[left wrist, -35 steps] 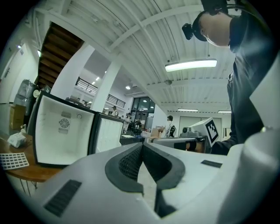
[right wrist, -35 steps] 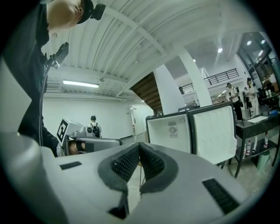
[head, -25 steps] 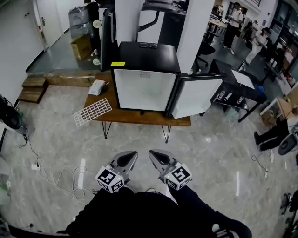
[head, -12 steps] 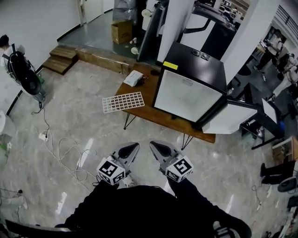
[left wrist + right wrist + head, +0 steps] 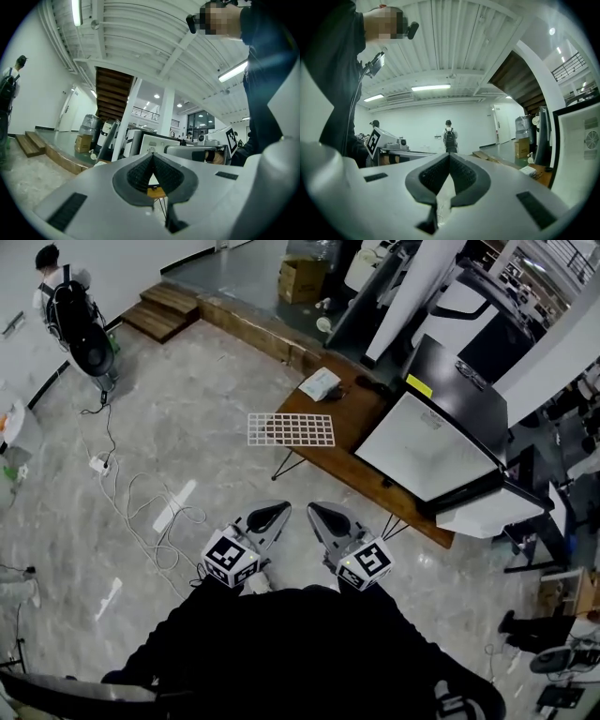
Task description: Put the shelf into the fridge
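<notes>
Open-plan lab or workshop hall, not a home. Polished stone floor (image 5: 187, 409), loose cables (image 5: 131, 512) at 9 o'clock. Small fridge (image 5: 427, 451) set on low wooden table (image 5: 361, 418) at 1. Cardboard box (image 5: 302, 277) at 12, white column (image 5: 412, 282) beside it. Office chair bases (image 5: 553, 657) at 4. Overhead: ribbed ceiling (image 5: 140, 28), strip lights (image 5: 233, 71), open staircase (image 5: 112, 91)

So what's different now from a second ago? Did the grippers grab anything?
Nothing got grabbed or let go. The camera wearer turned, so the fridge and table slid from the middle of the head view toward the right and now look tilted. The shelf still lies on the table's left end. The left gripper and right gripper stay shut and empty.
</notes>
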